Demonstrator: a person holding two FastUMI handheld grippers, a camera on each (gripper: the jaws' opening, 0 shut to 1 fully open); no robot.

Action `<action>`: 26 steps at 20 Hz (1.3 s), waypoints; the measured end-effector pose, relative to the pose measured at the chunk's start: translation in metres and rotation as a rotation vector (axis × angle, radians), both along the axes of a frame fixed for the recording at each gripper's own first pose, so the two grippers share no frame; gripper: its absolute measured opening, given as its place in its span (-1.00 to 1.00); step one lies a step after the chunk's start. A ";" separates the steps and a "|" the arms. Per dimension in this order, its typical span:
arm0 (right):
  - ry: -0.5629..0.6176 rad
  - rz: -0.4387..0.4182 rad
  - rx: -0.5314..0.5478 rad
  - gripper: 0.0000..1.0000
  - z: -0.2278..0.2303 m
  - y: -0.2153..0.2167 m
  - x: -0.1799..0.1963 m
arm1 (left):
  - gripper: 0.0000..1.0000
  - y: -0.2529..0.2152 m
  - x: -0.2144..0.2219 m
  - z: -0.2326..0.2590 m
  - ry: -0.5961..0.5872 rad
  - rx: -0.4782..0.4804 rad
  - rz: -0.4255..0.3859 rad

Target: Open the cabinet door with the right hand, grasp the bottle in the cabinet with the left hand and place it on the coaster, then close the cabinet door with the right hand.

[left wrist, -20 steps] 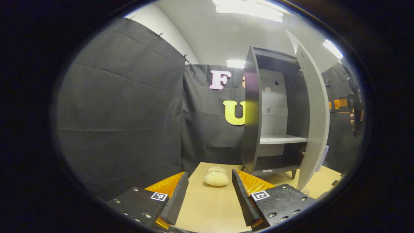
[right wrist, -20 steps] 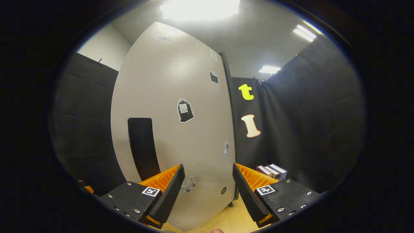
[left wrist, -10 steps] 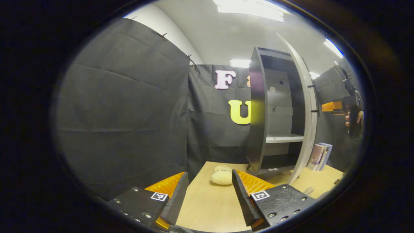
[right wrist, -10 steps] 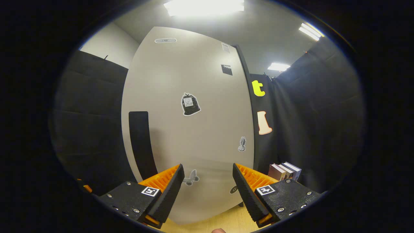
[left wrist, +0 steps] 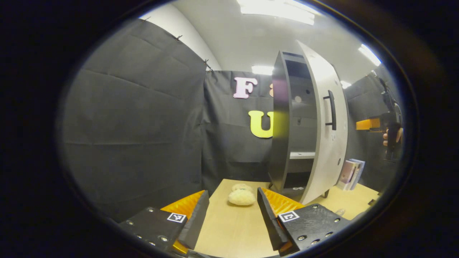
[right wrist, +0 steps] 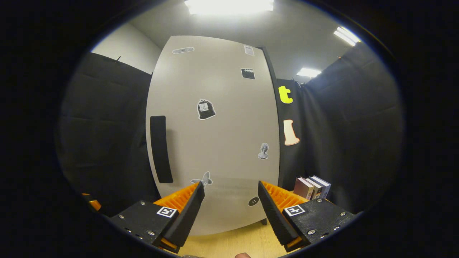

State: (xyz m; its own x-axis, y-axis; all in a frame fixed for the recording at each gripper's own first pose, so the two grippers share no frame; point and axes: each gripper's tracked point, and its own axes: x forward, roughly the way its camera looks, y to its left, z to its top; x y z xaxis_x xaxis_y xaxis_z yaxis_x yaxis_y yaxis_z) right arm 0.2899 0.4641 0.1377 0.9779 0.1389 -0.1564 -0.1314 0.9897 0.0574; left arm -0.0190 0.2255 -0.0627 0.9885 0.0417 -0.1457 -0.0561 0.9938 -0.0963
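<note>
- Toward the tabletop's (left wrist: 229, 229) far edge: tall grey cabinet (left wrist: 280, 143), pale door (right wrist: 215, 143) partly ajar, shelf bare; bottle and coaster unidentifiable.
- Right gripper (right wrist: 229, 206) facing door, fingers spread, holding nothing.
- Left gripper (left wrist: 231, 215) fingers spread, empty, over tabletop.

Smooth matt cabinet door (right wrist: 215, 143); table (left wrist: 233, 229) seemingly wood.

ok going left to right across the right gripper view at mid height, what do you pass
black door handle → bag sticker → bust sticker on the cabinet door → stack of books, lower down on the right.
</note>
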 end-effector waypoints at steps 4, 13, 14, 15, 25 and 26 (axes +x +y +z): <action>-0.004 -0.006 0.023 0.86 0.001 -0.007 -0.013 | 0.43 -0.019 0.014 0.001 -0.002 -0.004 -0.037; -0.040 0.006 -0.011 0.86 0.006 -0.068 -0.038 | 0.43 -0.096 0.025 0.034 -0.034 0.002 -0.081; -0.039 0.006 -0.011 0.86 0.004 -0.076 -0.041 | 0.66 -0.109 0.025 0.041 -0.042 0.008 -0.087; -0.037 0.011 -0.009 0.86 0.003 -0.083 -0.043 | 0.65 -0.121 0.027 0.047 -0.048 0.011 -0.094; -0.034 0.016 0.005 0.86 -0.006 -0.156 -0.058 | 0.43 -0.223 0.029 0.082 -0.077 0.036 -0.163; -0.034 0.010 0.002 0.86 -0.008 -0.165 -0.061 | 0.55 -0.231 0.030 0.085 -0.079 0.037 -0.168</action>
State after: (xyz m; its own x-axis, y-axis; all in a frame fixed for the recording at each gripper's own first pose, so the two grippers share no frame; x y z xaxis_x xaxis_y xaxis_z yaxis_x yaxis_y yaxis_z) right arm 0.2292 0.2988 0.1297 0.9811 0.1492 -0.1229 -0.1433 0.9881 0.0551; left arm 0.0108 -0.0055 0.0222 0.9903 -0.1211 -0.0684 0.1173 0.9914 -0.0572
